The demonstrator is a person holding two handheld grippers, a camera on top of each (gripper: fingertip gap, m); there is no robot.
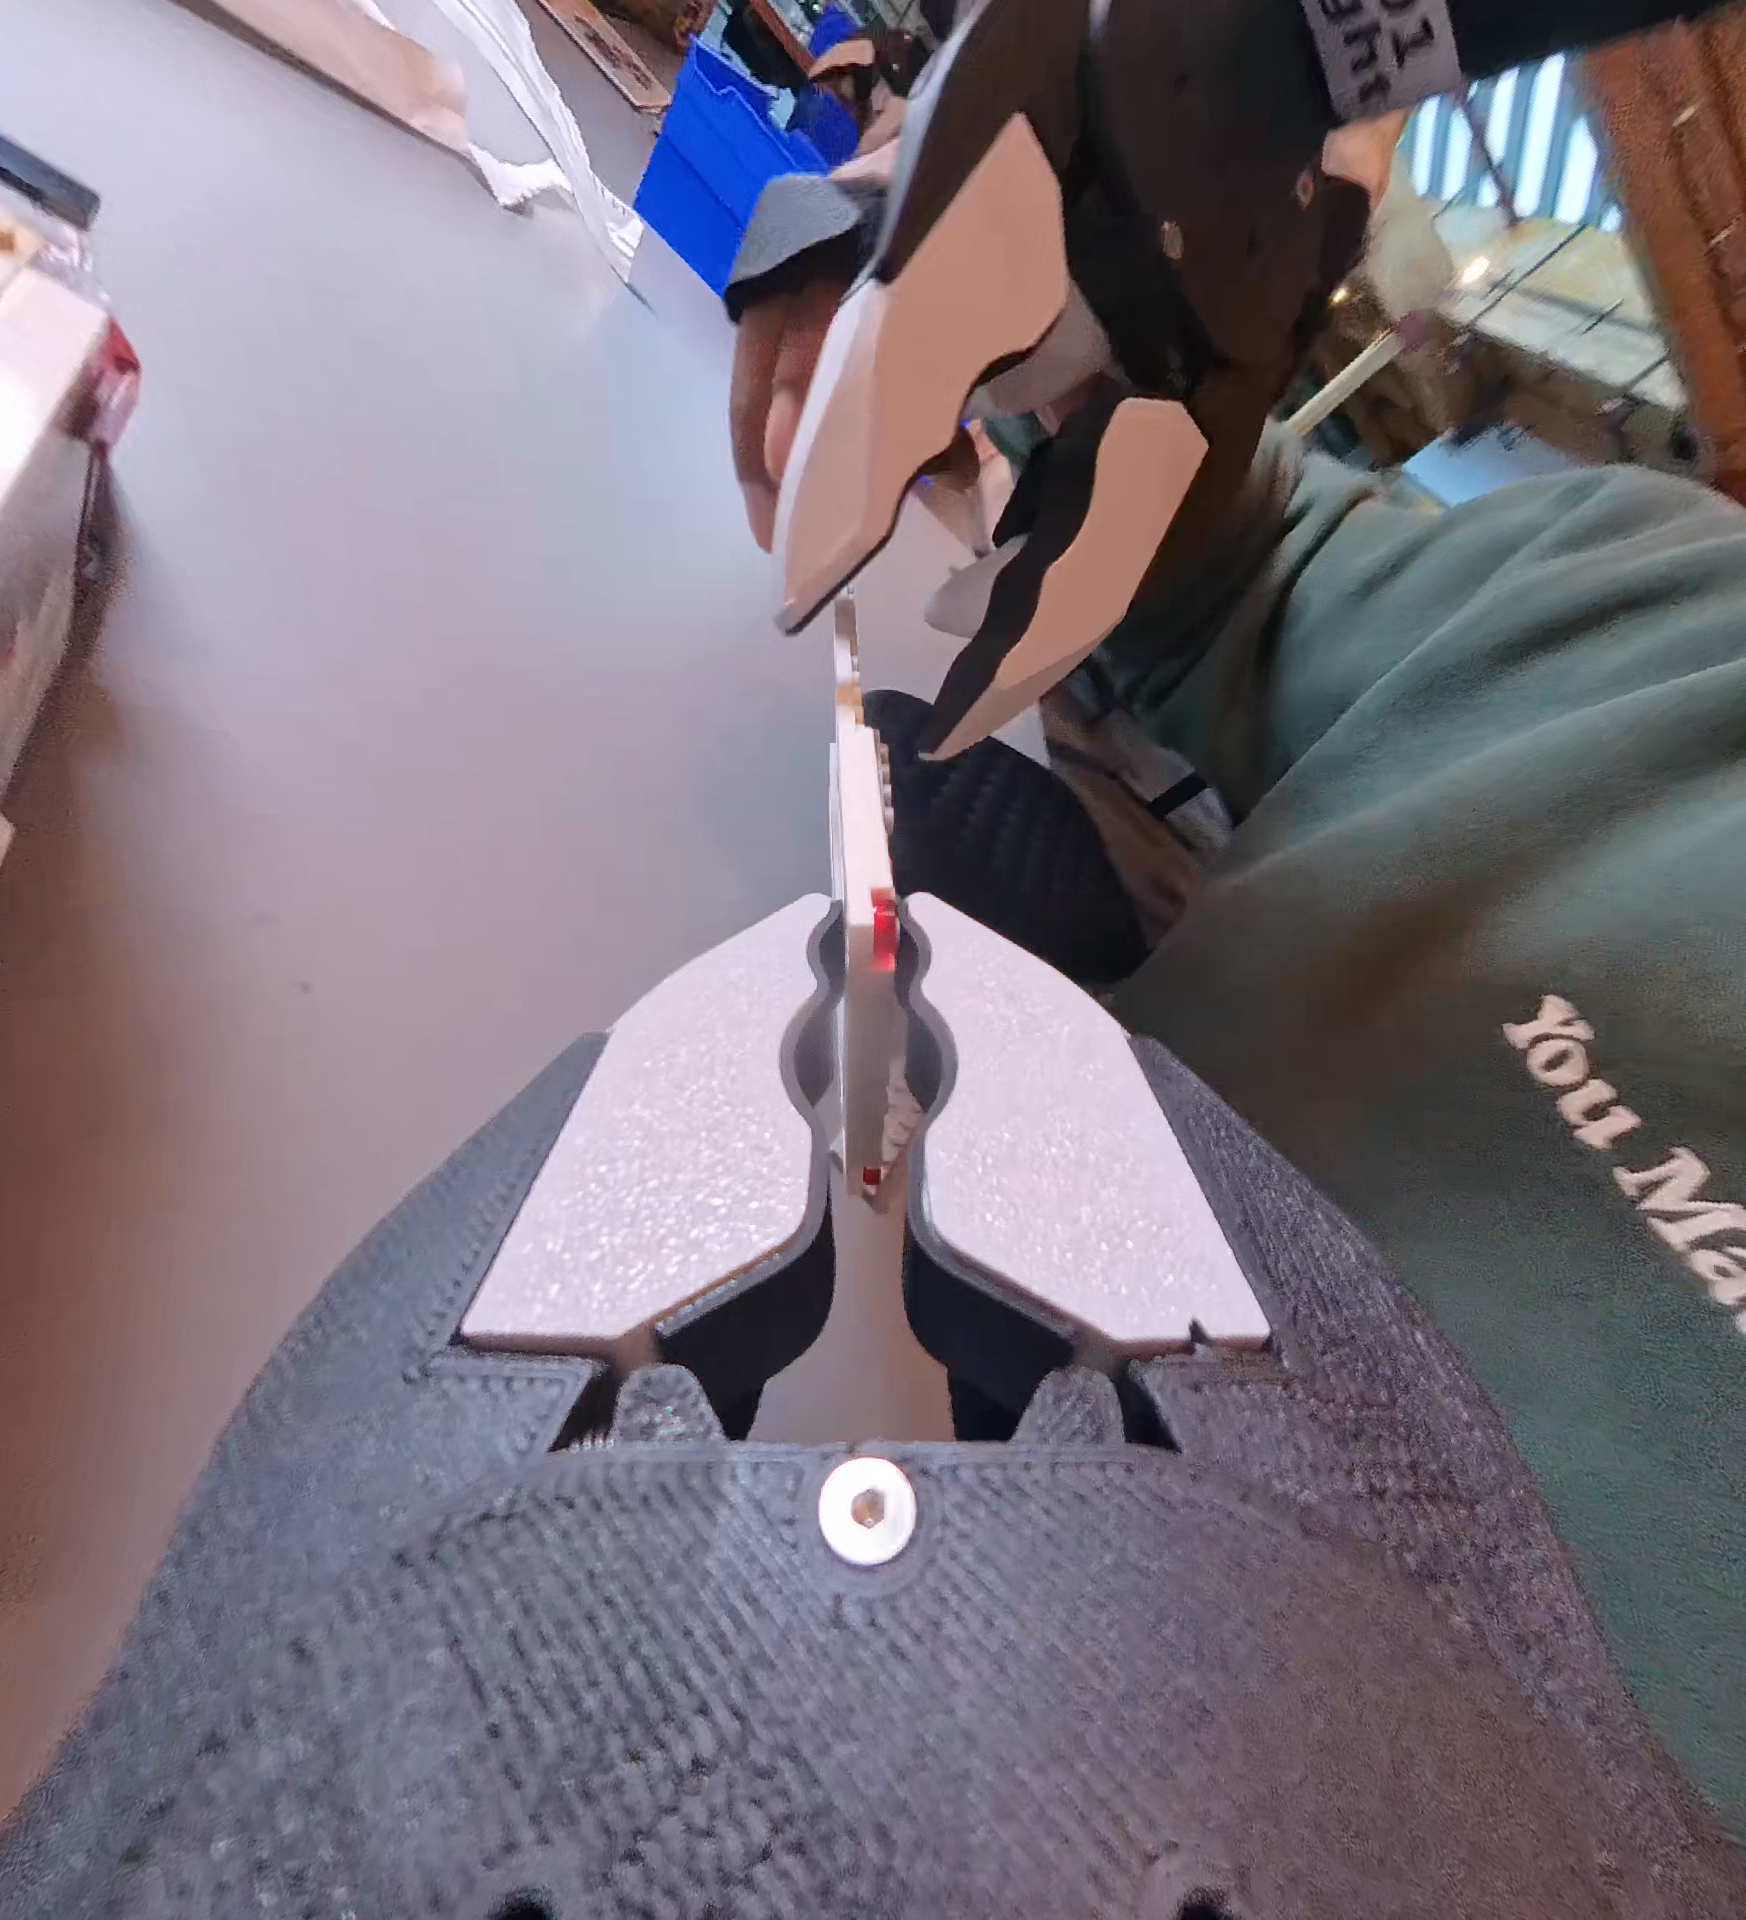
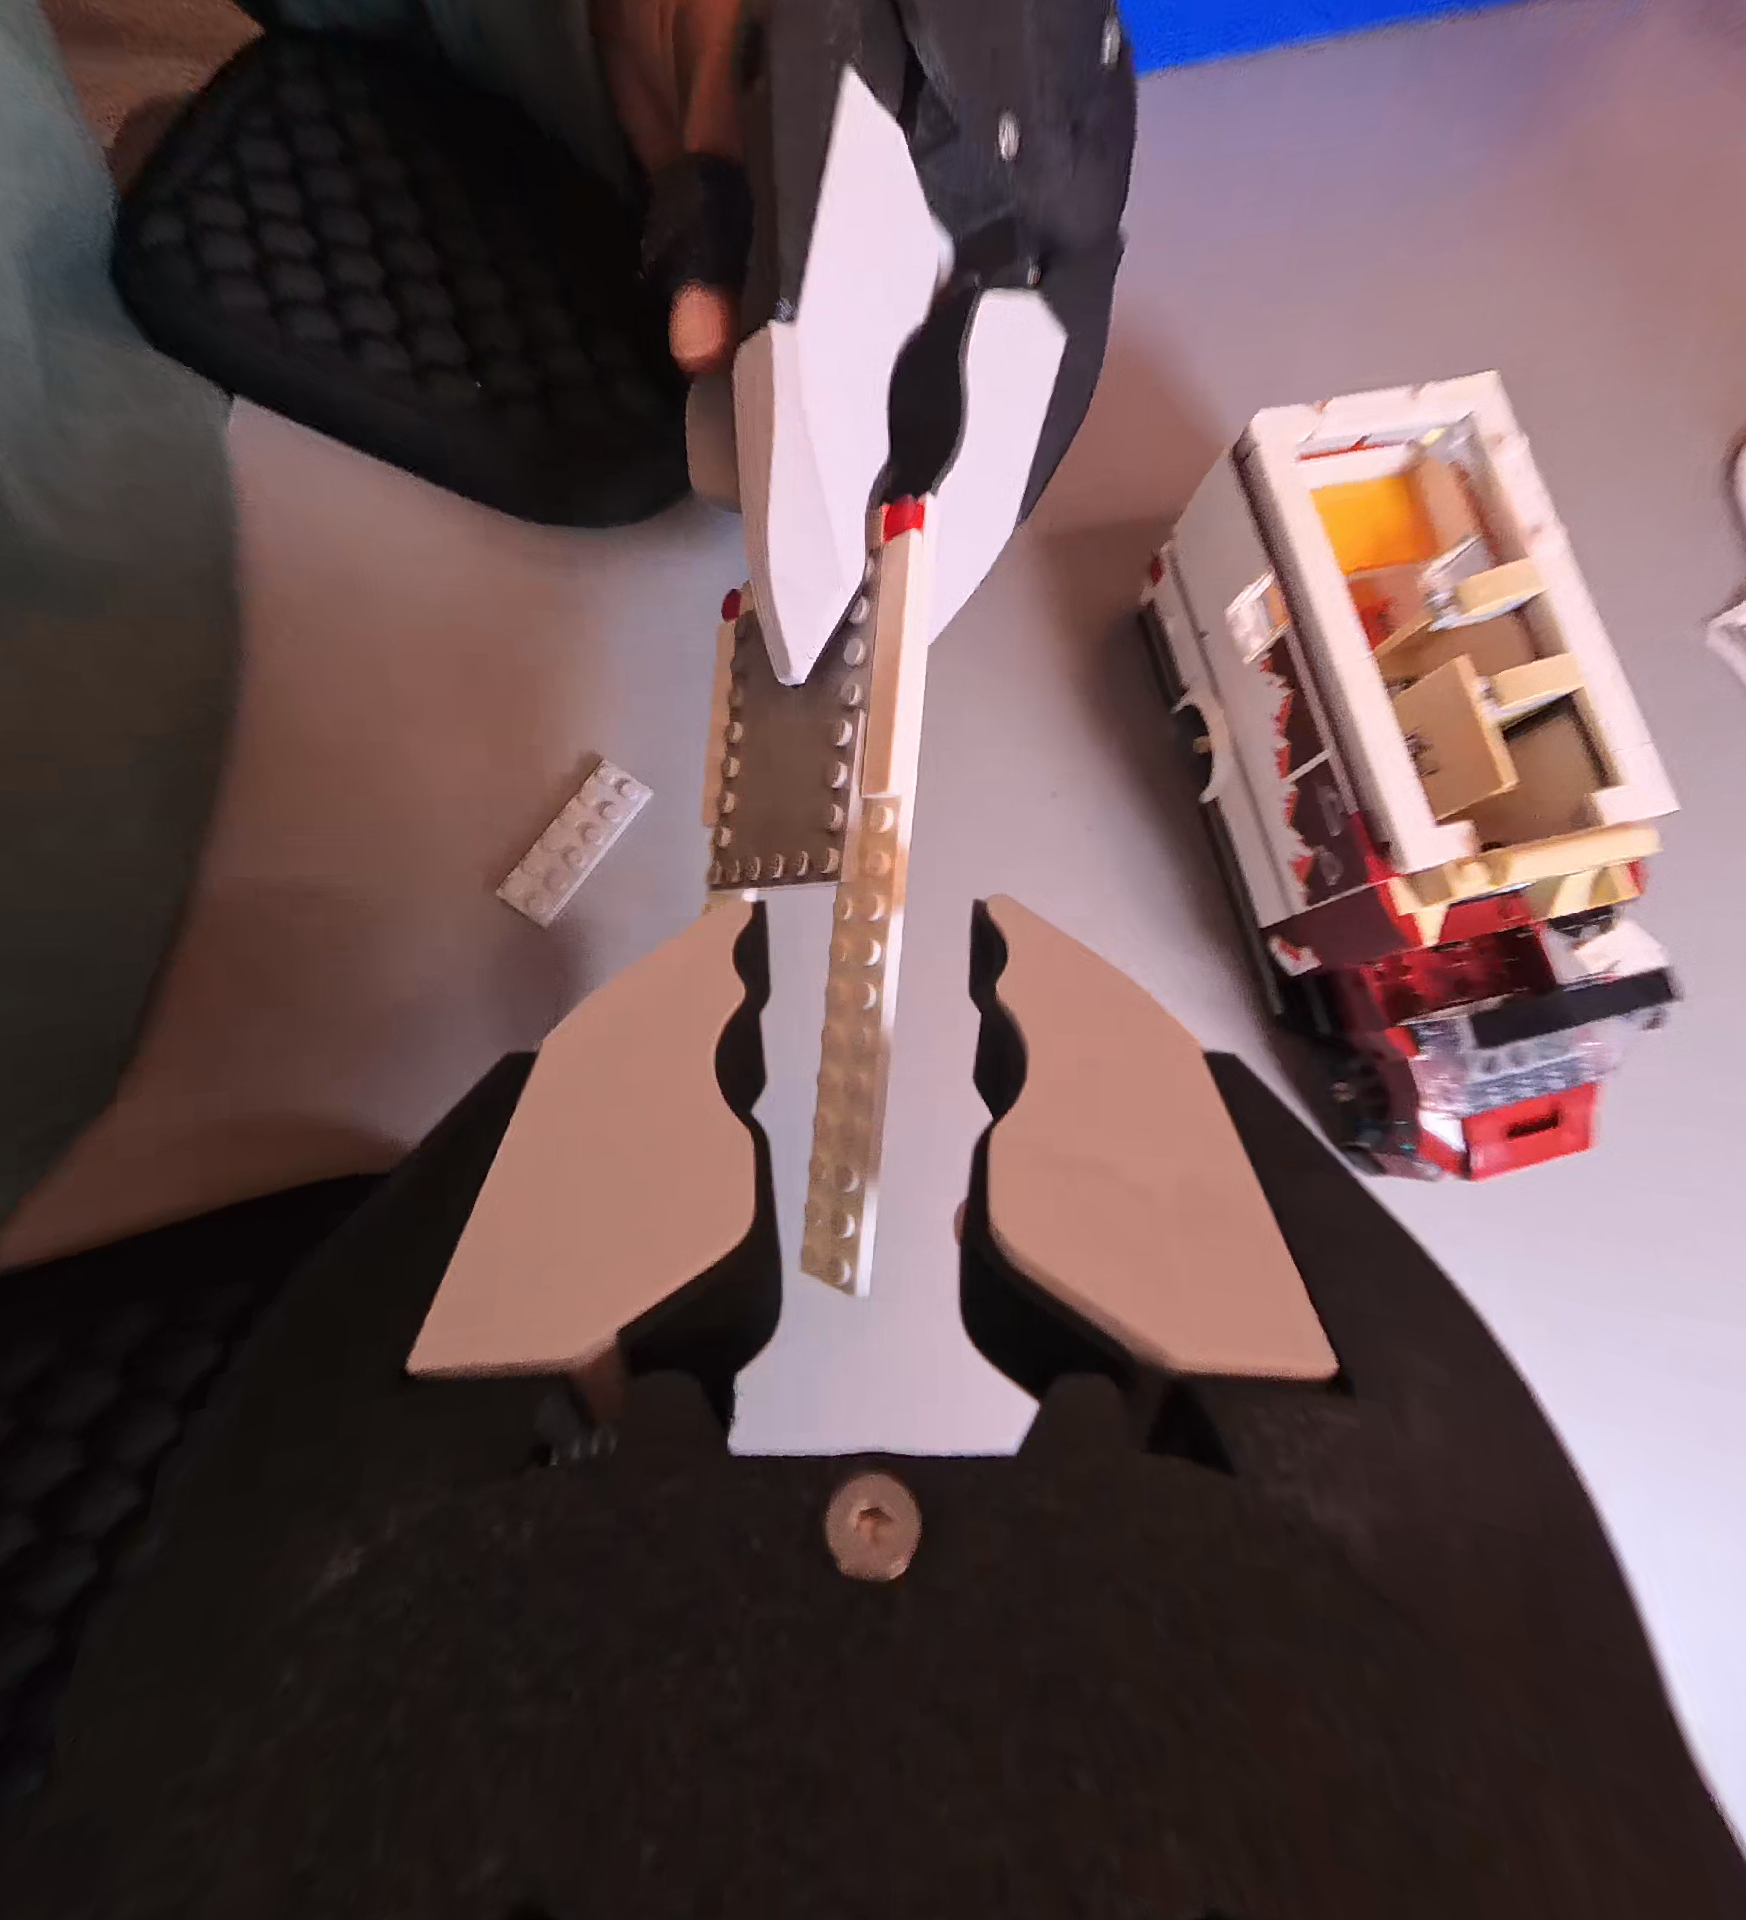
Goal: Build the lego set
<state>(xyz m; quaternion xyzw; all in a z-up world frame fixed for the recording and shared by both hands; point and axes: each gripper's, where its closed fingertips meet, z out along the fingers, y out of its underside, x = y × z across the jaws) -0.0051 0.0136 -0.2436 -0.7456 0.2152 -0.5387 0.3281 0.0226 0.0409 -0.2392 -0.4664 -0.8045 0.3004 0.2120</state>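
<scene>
White, studded brick-built panel [image 1: 864,987], thin and flat, is clamped edge-on between the left gripper [image 1: 867,935]'s pebbled pale pads [image 1: 703,1122], its long axis running straight ahead toward the right gripper [image 1: 853,675]. That gripper's fingers [image 2: 630,1132] stand apart either side of the panel's tan studded strip [image 2: 853,1060], not pressing it. Beyond, on the smooth grey table [image 2: 1108,790], lie a loose white plate [image 2: 578,836] and a red-and-white brick vehicle [image 2: 1409,769].

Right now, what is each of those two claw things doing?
Left gripper: closed on the flat white-and-tan brick-plate assembly, pads pressing it.
Right gripper: open; the assembly's long strip lies between its fingers, untouched.
</scene>
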